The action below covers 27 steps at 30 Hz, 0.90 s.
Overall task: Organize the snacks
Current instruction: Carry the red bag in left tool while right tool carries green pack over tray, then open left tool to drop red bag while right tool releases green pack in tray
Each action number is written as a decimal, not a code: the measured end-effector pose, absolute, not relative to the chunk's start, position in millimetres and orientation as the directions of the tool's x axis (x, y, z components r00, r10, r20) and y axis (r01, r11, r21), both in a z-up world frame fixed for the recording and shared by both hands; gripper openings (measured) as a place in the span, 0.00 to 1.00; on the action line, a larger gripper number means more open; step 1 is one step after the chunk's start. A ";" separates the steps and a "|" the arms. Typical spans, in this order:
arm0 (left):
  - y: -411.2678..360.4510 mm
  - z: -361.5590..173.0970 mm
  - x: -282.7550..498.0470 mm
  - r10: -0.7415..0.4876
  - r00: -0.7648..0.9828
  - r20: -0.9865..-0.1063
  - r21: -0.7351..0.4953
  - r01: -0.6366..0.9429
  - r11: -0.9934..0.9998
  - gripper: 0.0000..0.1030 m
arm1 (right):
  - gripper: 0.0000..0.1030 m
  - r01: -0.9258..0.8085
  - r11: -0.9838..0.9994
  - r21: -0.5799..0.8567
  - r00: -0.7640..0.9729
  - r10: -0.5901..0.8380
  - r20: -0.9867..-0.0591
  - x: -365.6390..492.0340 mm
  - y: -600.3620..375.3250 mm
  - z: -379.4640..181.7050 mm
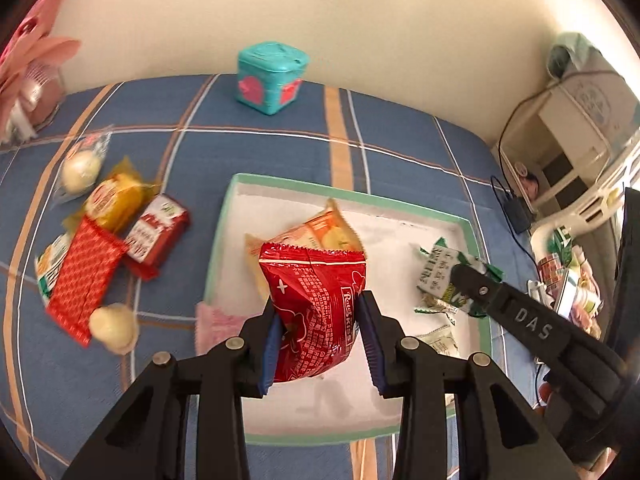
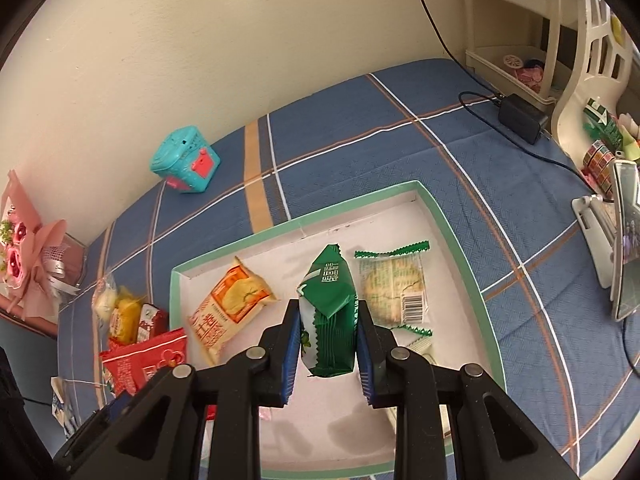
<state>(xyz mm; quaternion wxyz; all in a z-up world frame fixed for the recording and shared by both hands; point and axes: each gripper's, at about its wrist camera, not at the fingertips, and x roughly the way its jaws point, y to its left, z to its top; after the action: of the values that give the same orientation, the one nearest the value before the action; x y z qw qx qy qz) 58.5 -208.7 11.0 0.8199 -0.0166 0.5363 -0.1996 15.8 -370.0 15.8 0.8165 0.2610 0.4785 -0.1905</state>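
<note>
Left tongs point(image 1: 320, 320) pinch a red snack packet point(image 1: 316, 312); right tongs point(image 2: 328, 334) pinch a green snack packet point(image 2: 330, 320), both above the green-rimmed tray point(image 2: 452, 240).

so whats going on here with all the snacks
A person with a gripper in each hand is sorting snacks into a green-rimmed tray on a blue plaid cloth. The left gripper is shut on a red packet above the tray, and the right gripper is shut on a green packet above it too. An orange packet and a cracker pack already lie in the tray. More snacks wait on the cloth to its left.
</note>
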 end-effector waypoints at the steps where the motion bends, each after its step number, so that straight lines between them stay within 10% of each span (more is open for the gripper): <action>1: -212.2 9.7 59.9 -0.347 0.342 -0.873 -0.241 0.317 0.917 0.37 | 0.26 0.561 0.790 0.246 0.467 -0.057 -0.882 16.9 -371.7 13.5; 27: -246.5 -26.6 91.0 -0.351 0.285 -0.892 -0.252 0.330 0.910 0.38 | 0.27 0.576 0.783 0.237 0.419 -0.033 -0.907 37.4 -387.2 -19.7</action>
<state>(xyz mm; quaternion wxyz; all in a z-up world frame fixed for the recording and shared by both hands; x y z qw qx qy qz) 91.0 -246.5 -26.6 0.8016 -0.0092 0.5588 -0.2123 37.4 -387.2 -19.7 0.7982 0.2690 0.5042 -0.1907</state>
